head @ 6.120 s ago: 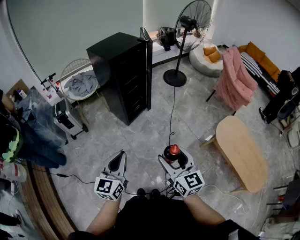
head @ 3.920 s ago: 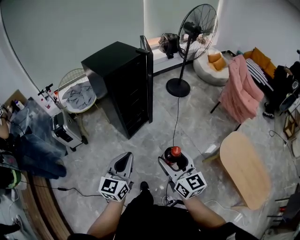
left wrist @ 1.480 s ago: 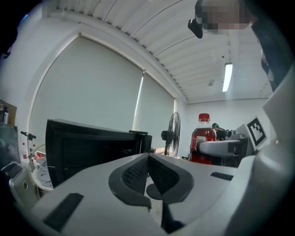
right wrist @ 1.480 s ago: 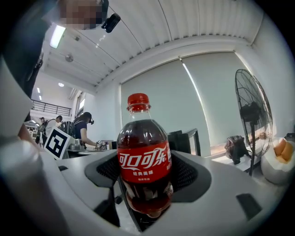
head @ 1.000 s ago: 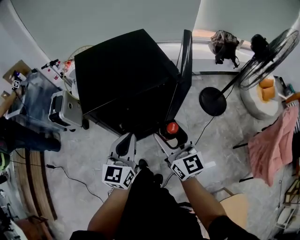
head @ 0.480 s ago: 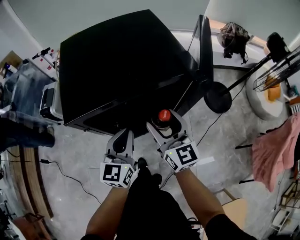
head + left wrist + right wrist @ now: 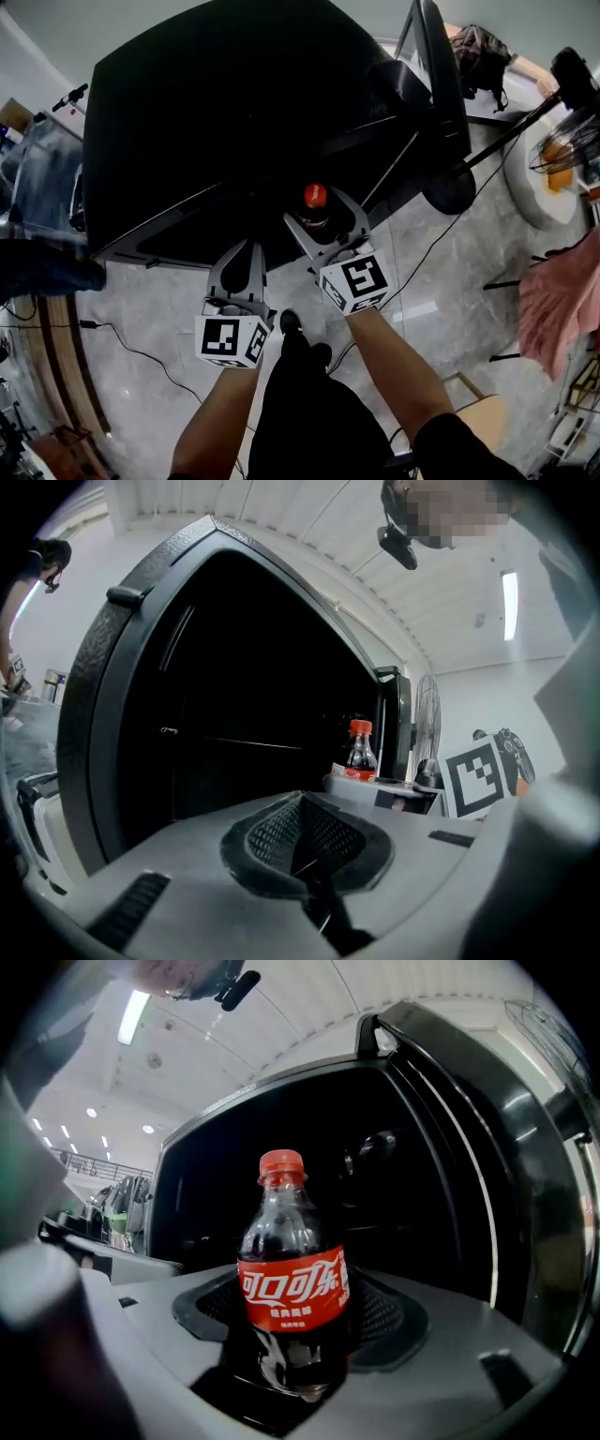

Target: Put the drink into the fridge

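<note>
A small cola bottle (image 7: 291, 1279) with a red cap and red label stands upright between the jaws of my right gripper (image 7: 323, 220), which is shut on it. In the head view the bottle (image 7: 314, 202) is at the open front of the black fridge (image 7: 234, 103). The fridge door (image 7: 441, 84) is swung open to the right. The fridge's inside (image 7: 375, 1204) is dark and its shelves barely show. My left gripper (image 7: 242, 272) is shut with nothing in it, just left of the bottle (image 7: 358, 752) and in front of the fridge (image 7: 216, 696).
A standing fan (image 7: 562, 141) with its round base (image 7: 450, 187) is right of the door, and a cable (image 7: 422, 253) trails over the grey floor. A pink cloth (image 7: 562, 300) hangs at the far right. Clutter and a case (image 7: 47, 178) sit at the left.
The person has walked up to the fridge. Over the last second both grippers moved forward and the bottle now sits at the fridge's open front.
</note>
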`<state>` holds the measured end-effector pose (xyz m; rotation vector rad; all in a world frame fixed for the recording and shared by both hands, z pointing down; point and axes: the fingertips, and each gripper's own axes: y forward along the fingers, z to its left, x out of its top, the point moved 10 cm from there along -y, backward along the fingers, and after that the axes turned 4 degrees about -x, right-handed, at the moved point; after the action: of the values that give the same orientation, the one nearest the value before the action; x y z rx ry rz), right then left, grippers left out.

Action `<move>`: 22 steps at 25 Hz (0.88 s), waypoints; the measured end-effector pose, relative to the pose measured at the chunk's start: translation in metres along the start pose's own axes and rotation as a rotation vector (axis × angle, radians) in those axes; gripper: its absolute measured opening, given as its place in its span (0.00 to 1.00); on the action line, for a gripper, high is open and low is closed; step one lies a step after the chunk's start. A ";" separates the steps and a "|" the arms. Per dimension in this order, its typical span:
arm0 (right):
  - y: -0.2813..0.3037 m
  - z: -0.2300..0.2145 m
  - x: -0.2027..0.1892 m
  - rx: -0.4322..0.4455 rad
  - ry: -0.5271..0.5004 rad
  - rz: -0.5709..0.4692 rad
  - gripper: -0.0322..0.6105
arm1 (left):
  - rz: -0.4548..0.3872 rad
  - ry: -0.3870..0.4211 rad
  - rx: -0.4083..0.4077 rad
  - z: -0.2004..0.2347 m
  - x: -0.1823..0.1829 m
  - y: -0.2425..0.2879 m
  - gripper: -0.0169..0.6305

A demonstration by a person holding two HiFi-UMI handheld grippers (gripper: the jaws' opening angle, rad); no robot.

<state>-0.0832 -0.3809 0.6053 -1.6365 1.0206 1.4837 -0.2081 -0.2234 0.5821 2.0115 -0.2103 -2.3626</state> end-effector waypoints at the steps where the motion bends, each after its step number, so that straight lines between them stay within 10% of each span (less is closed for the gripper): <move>1: 0.004 0.000 -0.005 -0.002 -0.003 0.001 0.56 | -0.003 -0.005 0.004 0.002 -0.002 0.004 0.05; 22: 0.088 -0.019 -0.076 -0.047 -0.014 0.019 0.56 | -0.012 -0.018 0.009 0.036 -0.025 0.052 0.05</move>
<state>-0.1563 -0.4295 0.6838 -1.6505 1.0037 1.5404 -0.2427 -0.2689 0.6190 2.0023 -0.2109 -2.3915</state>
